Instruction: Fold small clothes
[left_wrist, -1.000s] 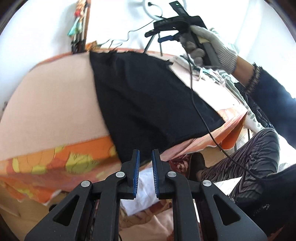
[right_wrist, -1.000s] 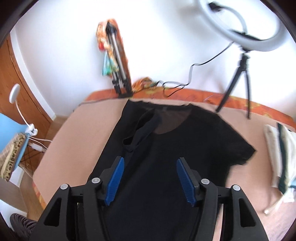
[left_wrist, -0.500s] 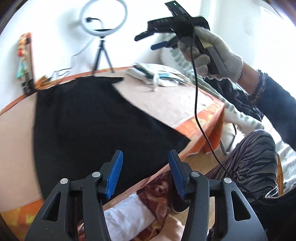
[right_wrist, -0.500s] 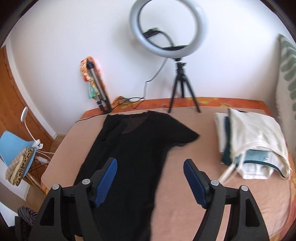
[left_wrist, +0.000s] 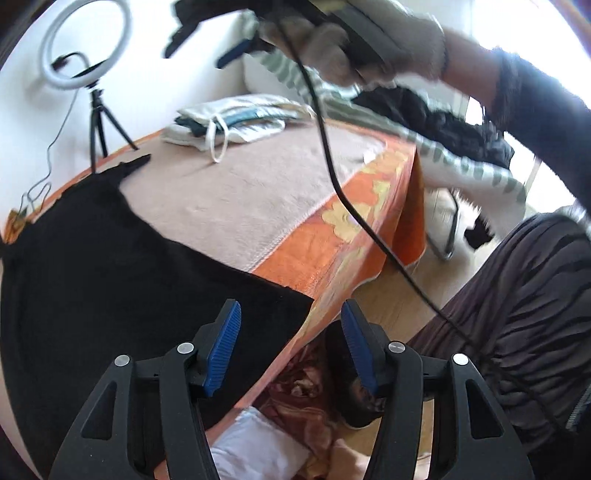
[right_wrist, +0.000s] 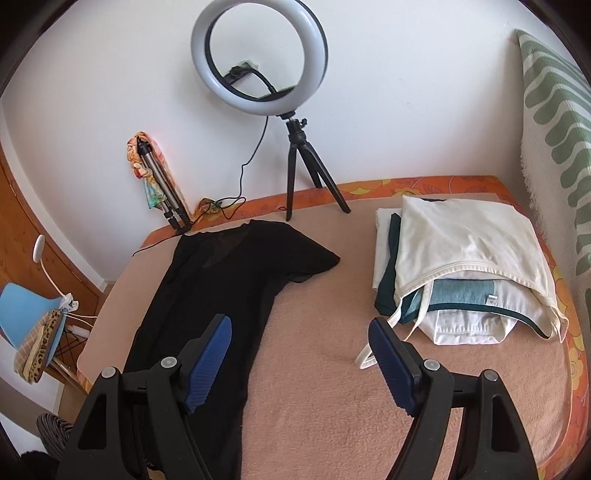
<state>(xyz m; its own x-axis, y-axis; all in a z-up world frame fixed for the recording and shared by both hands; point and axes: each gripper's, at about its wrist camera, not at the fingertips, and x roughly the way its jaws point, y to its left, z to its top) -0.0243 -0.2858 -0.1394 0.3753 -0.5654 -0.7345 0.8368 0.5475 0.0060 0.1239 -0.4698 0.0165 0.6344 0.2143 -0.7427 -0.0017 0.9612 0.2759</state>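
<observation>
My left gripper (left_wrist: 291, 345) hangs over the bed's near edge, jaws opening, nothing between them; my right gripper (right_wrist: 300, 354) gapes empty too. The thin black short-sleeved top (right_wrist: 229, 280) lies flat on the fuzzy beige blanket (right_wrist: 332, 295), beside a stack of folded white and teal clothes (right_wrist: 461, 266). A white ring light on a black tripod (right_wrist: 258, 55) stands behind.

A round ring light (right_wrist: 258, 55) on a small black tripod (right_wrist: 306, 166) stands at the top middle, by the white wall. A blue chair (right_wrist: 26, 317) sits at the far left.
</observation>
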